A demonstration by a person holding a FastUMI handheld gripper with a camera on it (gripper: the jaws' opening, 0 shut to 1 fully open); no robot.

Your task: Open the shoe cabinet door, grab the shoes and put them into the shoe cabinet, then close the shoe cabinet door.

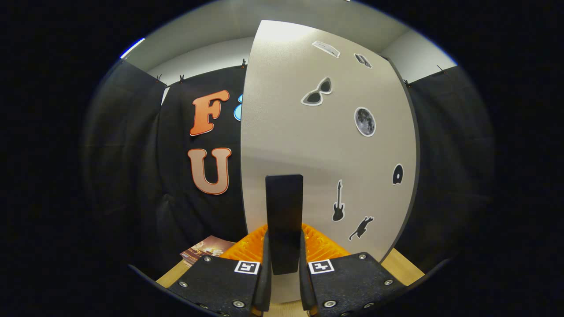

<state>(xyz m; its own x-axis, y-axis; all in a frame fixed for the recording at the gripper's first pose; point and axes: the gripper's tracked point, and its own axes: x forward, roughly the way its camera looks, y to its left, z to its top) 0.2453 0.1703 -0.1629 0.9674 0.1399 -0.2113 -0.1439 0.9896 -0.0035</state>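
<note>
Door handle (pixel 284 220), a black upright bar on the grey cabinet door (pixel 326 149), stands between the fingers of the claw (pixel 284 268). Both fingers seem pressed to its lower end (narrow grip), its long axis running upward and away from them.

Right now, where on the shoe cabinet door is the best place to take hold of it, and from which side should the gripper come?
Take the black handle, a tall narrow bar standing upright and proud of the grey shoe cabinet door. Come straight on from the front, one finger on each long side. The gripper already sits so, the bar's lower end between its fingers; they appear to press on it, so it looks gripped.
</note>
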